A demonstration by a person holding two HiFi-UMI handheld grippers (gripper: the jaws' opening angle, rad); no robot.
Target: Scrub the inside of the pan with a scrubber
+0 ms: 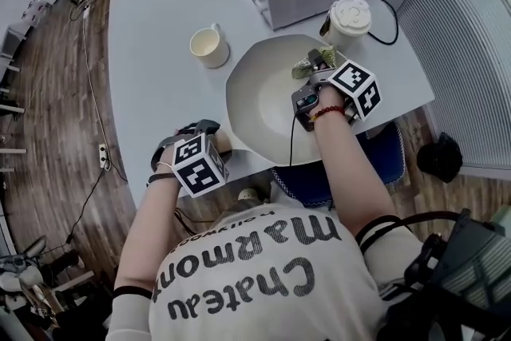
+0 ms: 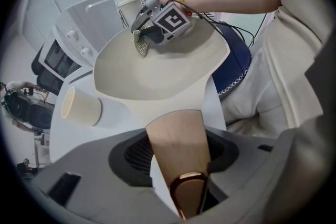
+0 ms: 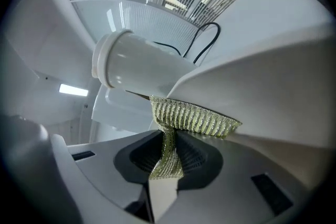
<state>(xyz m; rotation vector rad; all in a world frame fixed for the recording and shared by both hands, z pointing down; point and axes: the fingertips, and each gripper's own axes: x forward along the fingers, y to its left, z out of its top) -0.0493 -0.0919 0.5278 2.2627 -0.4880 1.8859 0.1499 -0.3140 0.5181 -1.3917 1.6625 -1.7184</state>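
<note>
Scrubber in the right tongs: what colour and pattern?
Scrubber: yellow-green, with a ribbed woven mesh. It shows best in the right gripper view.

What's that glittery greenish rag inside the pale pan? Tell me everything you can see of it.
The scrubber is a small olive-gold mesh cloth with a ribbed, shiny weave. It looks soft and crumpled. The right gripper is shut on its pinched end, and the free part fans out against the inner wall of the pan, near its far rim.

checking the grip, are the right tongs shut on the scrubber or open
Shut: the right tongs pinch the scrubber, its free end against the pan.
</note>
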